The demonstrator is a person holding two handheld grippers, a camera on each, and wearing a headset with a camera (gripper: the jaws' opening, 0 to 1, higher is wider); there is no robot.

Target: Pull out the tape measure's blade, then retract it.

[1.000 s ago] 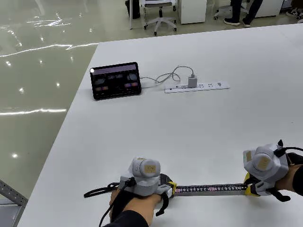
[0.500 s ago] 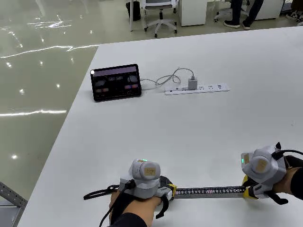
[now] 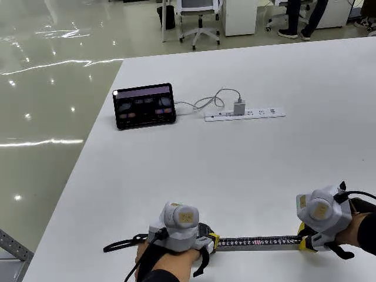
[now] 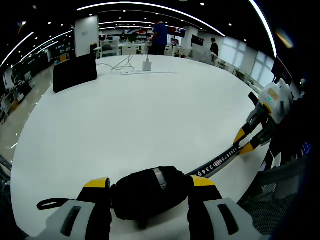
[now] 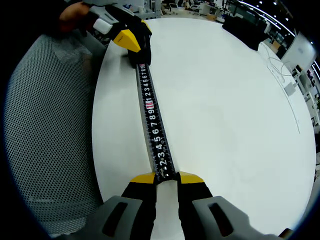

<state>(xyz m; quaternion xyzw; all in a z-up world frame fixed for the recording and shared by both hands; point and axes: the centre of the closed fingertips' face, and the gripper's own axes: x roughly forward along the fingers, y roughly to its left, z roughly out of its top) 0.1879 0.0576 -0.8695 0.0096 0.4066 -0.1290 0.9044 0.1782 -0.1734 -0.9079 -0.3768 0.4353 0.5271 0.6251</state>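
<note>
My left gripper [image 4: 149, 186] is shut on the black tape measure case [image 4: 150, 192], pressed to the white table [image 3: 235, 158] near its front edge. The same gripper [image 3: 202, 239] sits low and left of centre in the head view. The pulled-out blade [image 3: 257, 241] runs rightward from the case to my right gripper [image 3: 304, 242]. That right gripper [image 5: 166, 178] is shut on the blade's end, and the numbered blade [image 5: 150, 112] stretches away flat along the table edge to the case [image 5: 138, 50]. The case's black wrist strap [image 3: 122, 241] trails left.
A dark tablet [image 3: 144, 106] stands at the back left of the table. A white power strip [image 3: 247, 113] with a plugged charger and cable lies beside it. Office chairs and people's legs stand beyond the far edge. A grey mesh chair back [image 5: 50, 130] is close below the table front.
The stretch of blade between the grippers has shortened: my right gripper has moved left toward the case. The head camera has tilted, shifting the scene down.
</note>
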